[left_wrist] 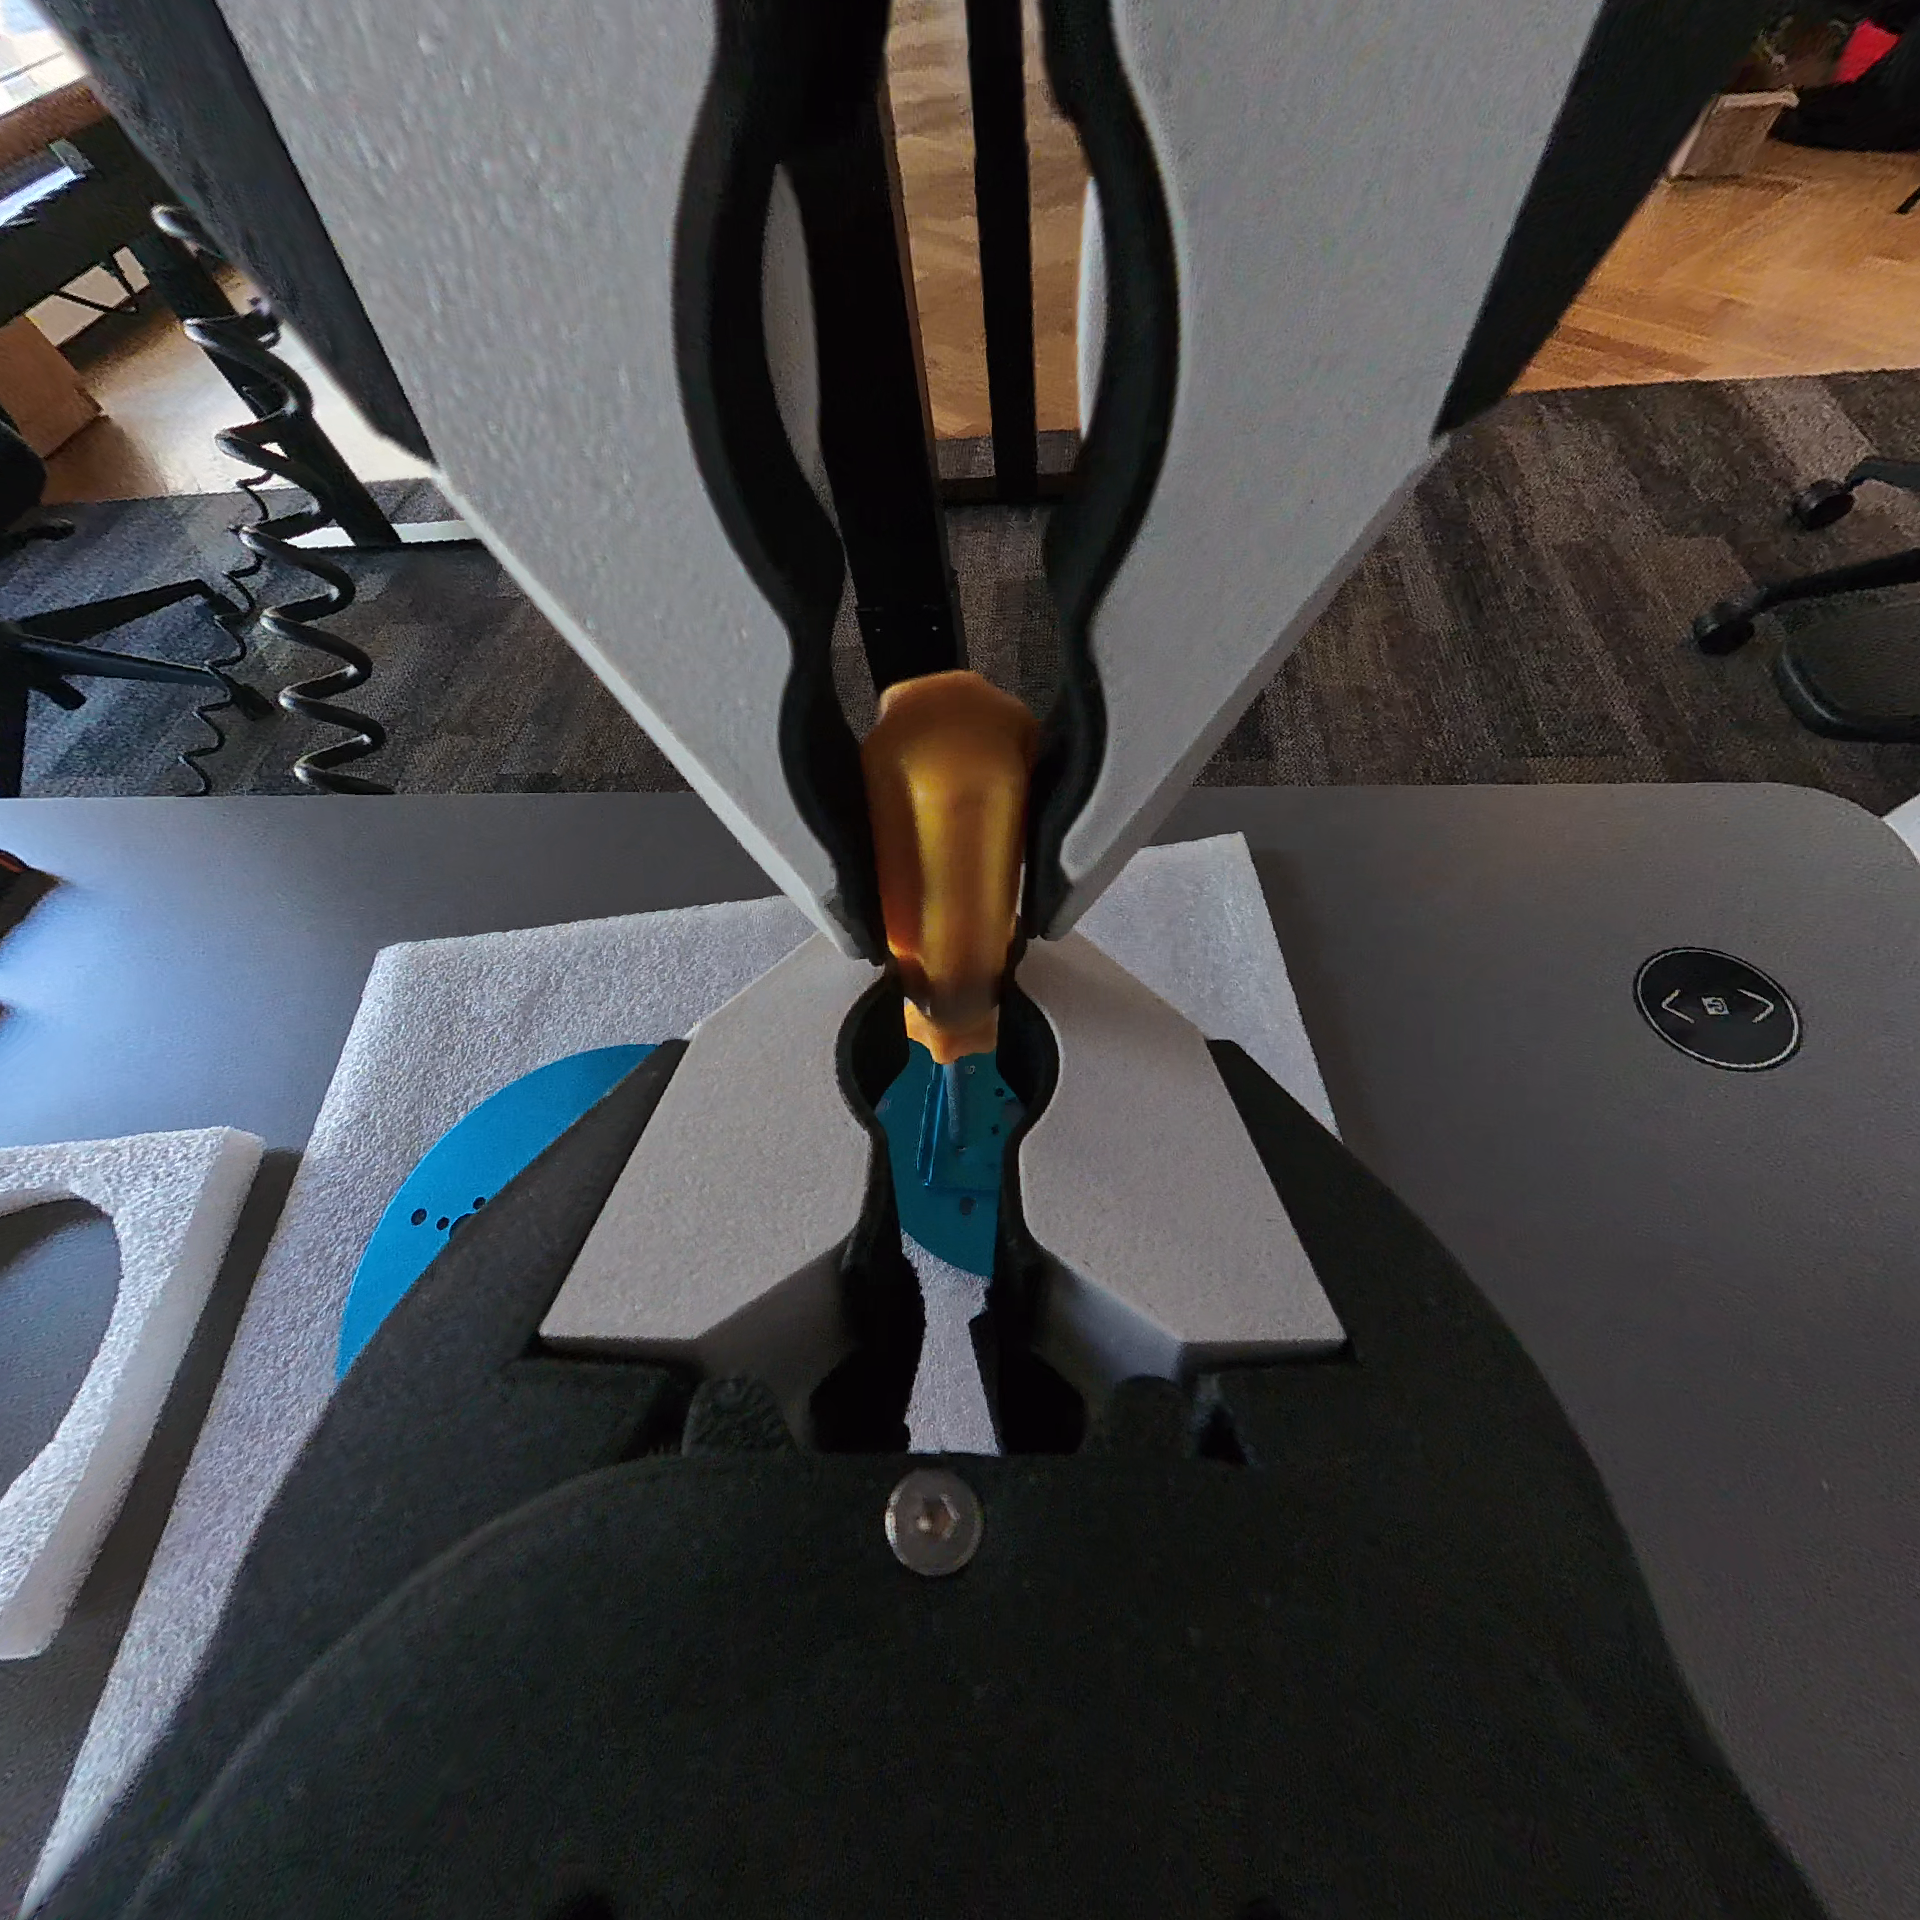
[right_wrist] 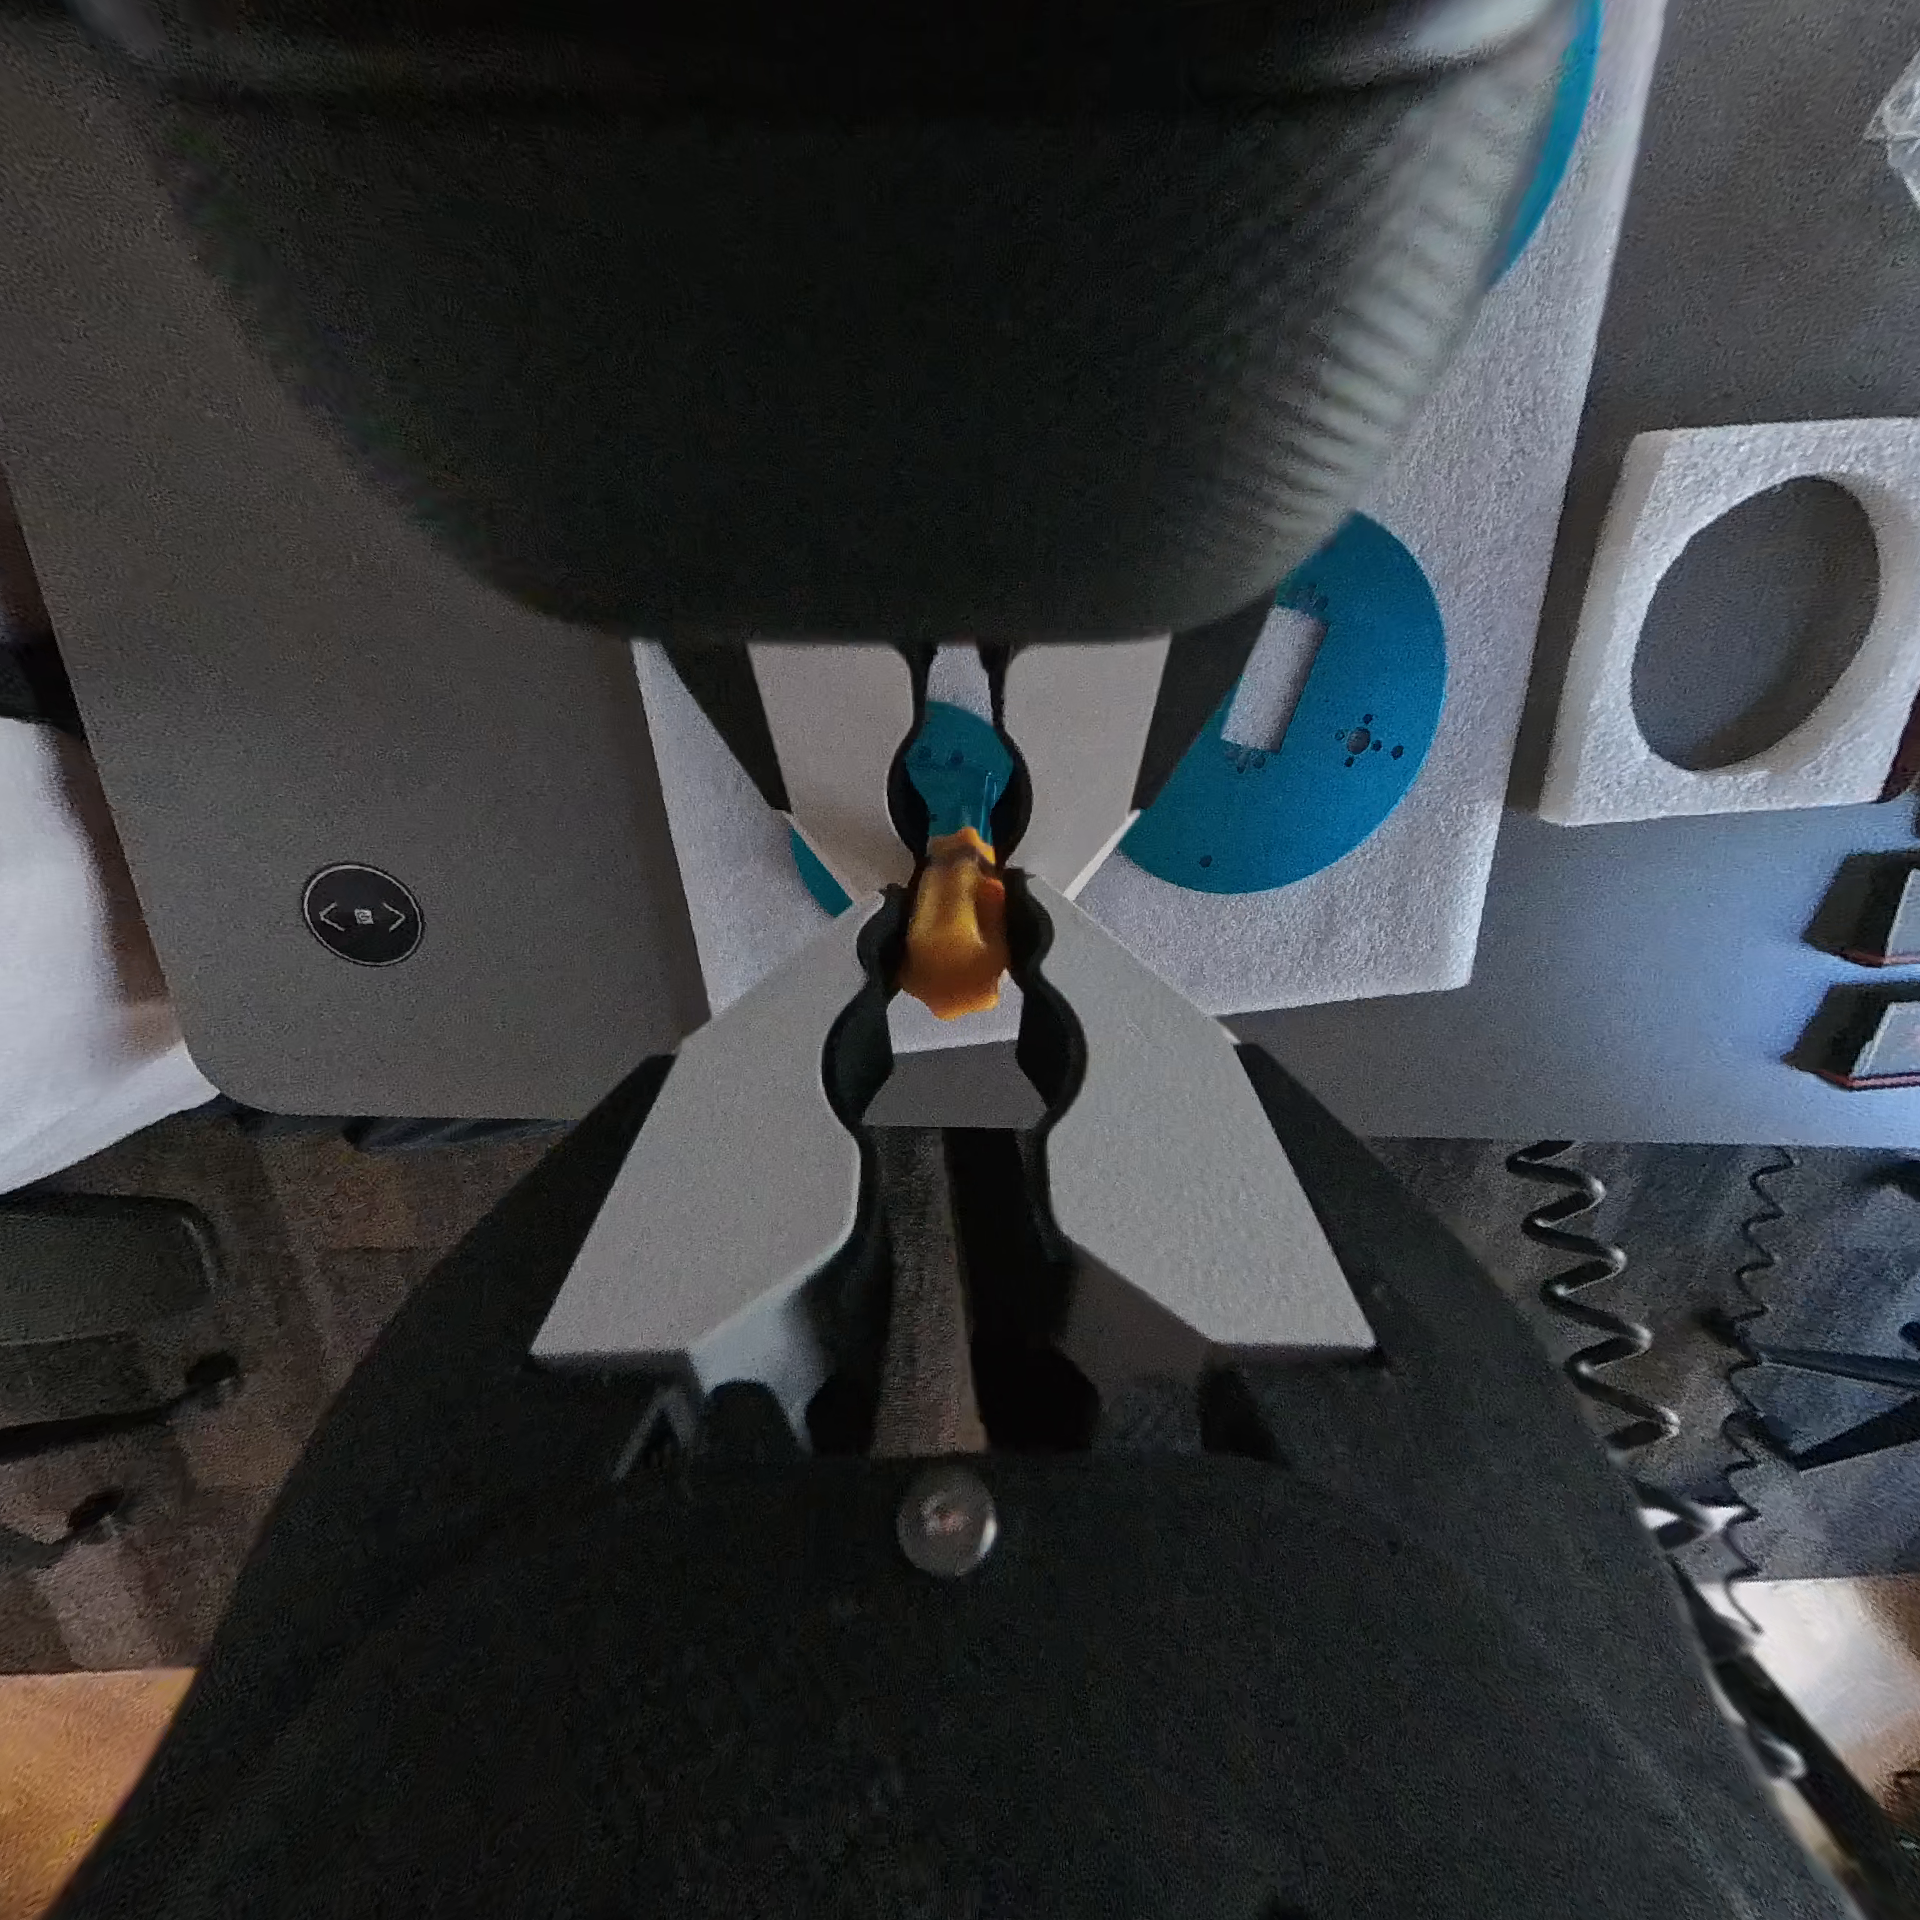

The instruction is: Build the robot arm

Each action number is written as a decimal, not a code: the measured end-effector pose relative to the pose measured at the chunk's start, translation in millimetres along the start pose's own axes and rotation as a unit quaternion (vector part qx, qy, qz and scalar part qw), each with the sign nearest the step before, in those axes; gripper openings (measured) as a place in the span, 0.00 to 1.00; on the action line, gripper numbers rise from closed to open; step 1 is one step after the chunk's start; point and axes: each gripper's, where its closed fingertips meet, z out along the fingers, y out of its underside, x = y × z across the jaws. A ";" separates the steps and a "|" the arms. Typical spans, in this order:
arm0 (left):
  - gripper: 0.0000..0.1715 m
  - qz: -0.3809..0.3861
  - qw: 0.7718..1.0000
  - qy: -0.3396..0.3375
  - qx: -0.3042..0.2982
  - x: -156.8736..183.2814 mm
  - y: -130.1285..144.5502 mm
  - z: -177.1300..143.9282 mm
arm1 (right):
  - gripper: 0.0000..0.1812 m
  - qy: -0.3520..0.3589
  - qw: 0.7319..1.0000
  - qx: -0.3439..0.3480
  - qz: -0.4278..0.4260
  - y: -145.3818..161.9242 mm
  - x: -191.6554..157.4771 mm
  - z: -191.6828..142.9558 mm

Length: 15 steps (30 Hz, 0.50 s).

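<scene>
The right gripper (right_wrist: 951, 940) is clamped on an amber-handled screwdriver (right_wrist: 948, 951) over the blue disc (right_wrist: 1340, 727). The left gripper (left_wrist: 940, 1049), narrowly parted, brackets its shaft. Only the right view shows the disc's rectangular slot.

Grey desk (left_wrist: 1558, 1195), carpet (left_wrist: 1455, 582) (wood floor (left_wrist: 1714, 281) beyond)

amber-handled tool (left_wrist: 951, 831) | upright, gripped | tip over blue disc (left_wrist: 447, 1195)

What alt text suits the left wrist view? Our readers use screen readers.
The right gripper, reaching in from above, clamps an orange tool handle whose shaft points down at a blue perforated plate on white foam. The left gripper sits close about the handle's lower end.
</scene>
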 end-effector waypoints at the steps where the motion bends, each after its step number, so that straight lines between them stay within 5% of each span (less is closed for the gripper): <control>1: 0.05 -0.007 1.000 -0.004 0.001 -2.0 0.2 -0.2 | 0.10 -0.003 0.999 -0.002 0.037 0.3 1.9 0.1; 6: 0.06 -0.029 0.999 -0.013 -0.004 -9.0 2.6 -1.5 | 0.10 0.033 0.954 0.071 0.291 -3.1 15.3 1.9; 15: 0.05 -0.007 1.000 -0.003 -0.007 -2.8 2.4 -1.3 | 0.10 0.015 0.999 0.002 0.041 0.8 4.4 0.8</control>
